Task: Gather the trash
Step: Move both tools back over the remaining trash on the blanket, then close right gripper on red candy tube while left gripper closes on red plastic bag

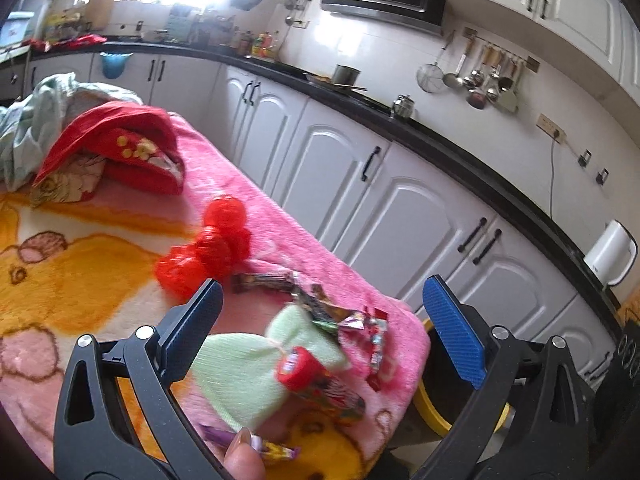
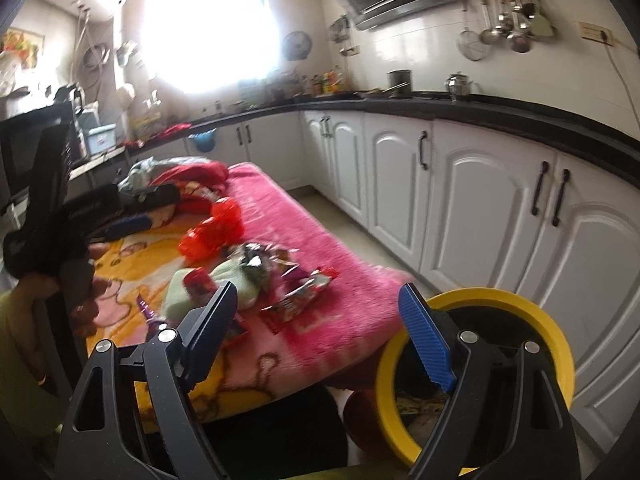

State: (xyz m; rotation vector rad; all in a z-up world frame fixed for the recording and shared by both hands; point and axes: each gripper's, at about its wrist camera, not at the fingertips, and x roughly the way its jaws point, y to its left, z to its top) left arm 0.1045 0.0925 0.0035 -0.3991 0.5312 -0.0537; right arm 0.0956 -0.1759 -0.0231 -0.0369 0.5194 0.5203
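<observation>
A heap of crinkled snack wrappers [image 1: 344,316] lies near the right front corner of a pink and yellow blanket [image 1: 80,264], beside a pale green cloth [image 1: 248,364] and a red-capped printed tube [image 1: 316,380]. A red mesh bundle [image 1: 216,248] sits just behind them. My left gripper [image 1: 324,320] hangs open above this heap with nothing between its pads. In the right wrist view the wrappers [image 2: 288,280] lie ahead of my right gripper [image 2: 320,320], which is open and holds nothing. A yellow-rimmed bin [image 2: 532,320] stands beside the table, under its right finger. The left gripper [image 2: 148,210] shows at the left, in a hand.
Red and pale clothes [image 1: 116,148] are heaped at the blanket's far end. White cabinets [image 2: 472,208] under a black counter [image 2: 500,108] run along the right, with a strip of floor [image 2: 344,216] between. A fingertip [image 1: 240,456] and a purple wrapper [image 1: 224,436] show at the bottom edge.
</observation>
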